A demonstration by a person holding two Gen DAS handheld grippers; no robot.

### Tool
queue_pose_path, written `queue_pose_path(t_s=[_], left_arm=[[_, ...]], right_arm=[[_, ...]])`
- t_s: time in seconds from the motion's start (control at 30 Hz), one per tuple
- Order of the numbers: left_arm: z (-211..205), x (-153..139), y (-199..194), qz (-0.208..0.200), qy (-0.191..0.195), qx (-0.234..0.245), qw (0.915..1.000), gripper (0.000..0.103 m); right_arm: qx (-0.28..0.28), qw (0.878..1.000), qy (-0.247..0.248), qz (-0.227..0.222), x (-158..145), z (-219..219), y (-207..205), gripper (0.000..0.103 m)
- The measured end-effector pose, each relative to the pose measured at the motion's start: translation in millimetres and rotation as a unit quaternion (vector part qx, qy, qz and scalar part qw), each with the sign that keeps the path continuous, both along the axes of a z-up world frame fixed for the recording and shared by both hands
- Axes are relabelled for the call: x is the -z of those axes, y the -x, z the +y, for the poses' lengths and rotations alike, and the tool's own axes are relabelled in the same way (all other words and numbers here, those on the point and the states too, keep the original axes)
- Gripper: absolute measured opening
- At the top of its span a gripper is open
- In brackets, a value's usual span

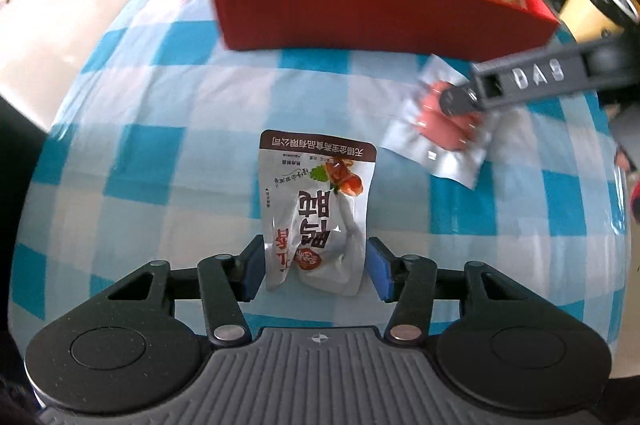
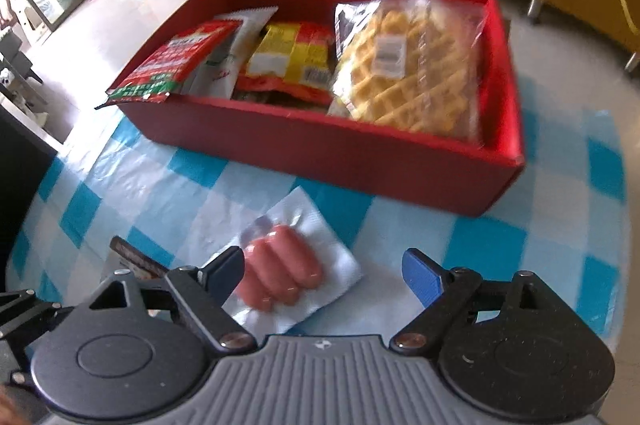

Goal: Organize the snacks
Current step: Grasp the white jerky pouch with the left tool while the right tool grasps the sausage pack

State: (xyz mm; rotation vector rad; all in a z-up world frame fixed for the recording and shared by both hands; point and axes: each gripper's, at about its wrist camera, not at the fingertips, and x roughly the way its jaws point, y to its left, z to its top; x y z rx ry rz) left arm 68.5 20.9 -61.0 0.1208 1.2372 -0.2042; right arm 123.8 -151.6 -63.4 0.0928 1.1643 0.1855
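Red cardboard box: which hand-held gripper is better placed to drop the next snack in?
Left. The left hand-held gripper already brackets the white duck-snack pouch. The right hand-held gripper gapes over the clear sausage pack, one pad beside it.

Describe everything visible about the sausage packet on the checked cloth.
The sausage packet is a flat, silvery-white sealed pouch, its clear middle showing three pink sausages side by side. It lies flat and askew on the blue-checked tablecloth, near the red box. The right hand-held gripper stands open over it, one pad at its edge.
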Motion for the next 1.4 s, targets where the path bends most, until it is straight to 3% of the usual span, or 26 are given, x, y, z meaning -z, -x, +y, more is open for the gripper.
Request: queue_pose_path(t_s=[0.13, 0.2, 0.3, 0.4, 0.5, 0.57, 0.7, 0.83, 0.9, 0.97, 1.03, 1.07, 1.13, 1.2, 1.27, 1.3, 1.4], left_arm=[[8.2, 3.2, -4.8, 0.009, 0.013, -0.004, 0.9999, 0.06], [9.7, 4.6, -3.5, 0.012, 0.022, 0.001, 0.9997, 0.061], [14.1, 3.7, -6.4, 0.018, 0.037, 0.008, 0.9991, 0.061], [18.6, 1.8, -2.9, 0.022, 0.047, 0.012, 0.9986, 0.061], [22.3, 2.4, -2.0, 0.025, 0.054, 0.016, 0.9981, 0.061], [24.1, 1.3, -1.7, 0.026, 0.059, 0.016, 0.9978, 0.062], [23.5, 0.8, -4.8, 0.028, 0.063, 0.017, 0.9975, 0.061], [25.4, 0.9, -4.9, 0.03, 0.068, 0.017, 0.9971, 0.061], [26.6, 0.6, -6.0, 0.032, 0.071, 0.014, 0.9968, 0.061], [26.4, 0.3, -7.1, 0.035, 0.072, 0.014, 0.9967, 0.062], [26.3, 0.7, -6.6, 0.035, 0.071, 0.015, 0.9967, 0.062], [26.2, 0.8, -6.2, 0.035, 0.071, 0.016, 0.9967, 0.062], [25.6, 0.6, -5.9, 0.034, 0.07, 0.015, 0.9968, 0.061], [24.3, 0.6, -6.4, 0.034, 0.068, 0.014, 0.997, 0.062], [23.3, 1.1, -7.6, 0.034, 0.068, 0.013, 0.997, 0.062], [22.4, 1.6, -8.4, 0.035, 0.068, 0.013, 0.997, 0.063], [20.2, 1.5, -8.1, 0.034, 0.067, 0.019, 0.997, 0.065]], right_arm=[[0.023, 0.999, -0.035, 0.028, 1.2, 2.8, 4.9, 0.083], [0.017, 0.999, -0.029, 0.025, 1.3, 8.1, 7.3, 0.083], [-0.048, 0.999, 0.02, -0.016, -0.3, 22.1, 5.9, 0.083], [-0.12, 0.992, 0.032, -0.025, 1.8, 31.3, -4.4, 0.084], [-0.149, 0.988, 0.031, -0.008, 13.1, 33.2, -16.1, 0.086], [-0.161, 0.987, 0.016, -0.005, 20.0, 34.8, -18.3, 0.1], [-0.199, 0.979, 0.051, -0.013, 22.9, 50.3, -7.1, 0.101], [-0.179, 0.983, 0.029, -0.002, 20.3, 40.6, 4.7, 0.101], [-0.121, 0.992, 0.043, 0.004, 21.1, 31.6, 6.5, 0.101], [-0.093, 0.995, 0.02, 0.017, 15.4, 19.2, 7.7, 0.101], [-0.137, 0.99, 0.03, 0.008, 5.3, 21.0, 15.4, 0.101], [-0.17, 0.984, 0.055, -0.015, -0.1, 26.2, 22.0, 0.101], [-0.194, 0.977, 0.088, -0.013, 0.8, 33.1, 26.9, 0.101], [-0.15, 0.986, 0.066, 0.011, 8.1, 25.6, 21.2, 0.101], [-0.073, 0.996, -0.01, 0.041, 17.3, 9.9, 12.2, 0.101], [-0.049, 0.998, -0.021, 0.036, 17.1, 8.1, 11.9, 0.101], [-0.066, 0.998, 0.012, -0.016, 5.6, 17.5, 8.0, 0.1]])
